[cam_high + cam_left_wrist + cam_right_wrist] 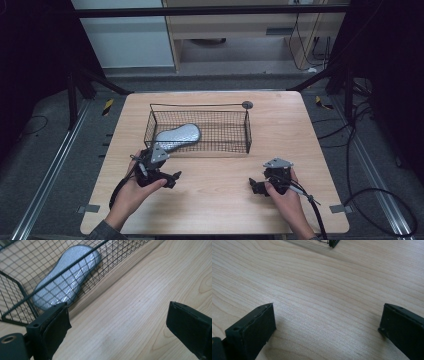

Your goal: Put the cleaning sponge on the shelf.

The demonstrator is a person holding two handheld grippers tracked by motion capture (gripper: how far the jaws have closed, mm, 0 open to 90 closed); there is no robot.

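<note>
Wire mesh is the hazard: the grey sponge pad (pixel 178 137) lies inside the wire basket (pixel 235 106) on the desk (pixel 225 200), and the left hand-held gripper (pixel 172 177), jaws apart just outside the near wall, could snag that rim and drag the basket. The right hand-held gripper (pixel 254 186) rests open, empty, well apart.

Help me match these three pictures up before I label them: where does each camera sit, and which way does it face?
High view: above the person's side, facing forward and down on the table; both forearms show, with the left gripper and right gripper.
Left gripper view: rides the left gripper, jaws wide apart, facing the wire basket holding a grey pad.
Right gripper view: rides the right gripper, jaws apart, facing bare tabletop.
Shared: high and left gripper views both show basket and pad.
</note>
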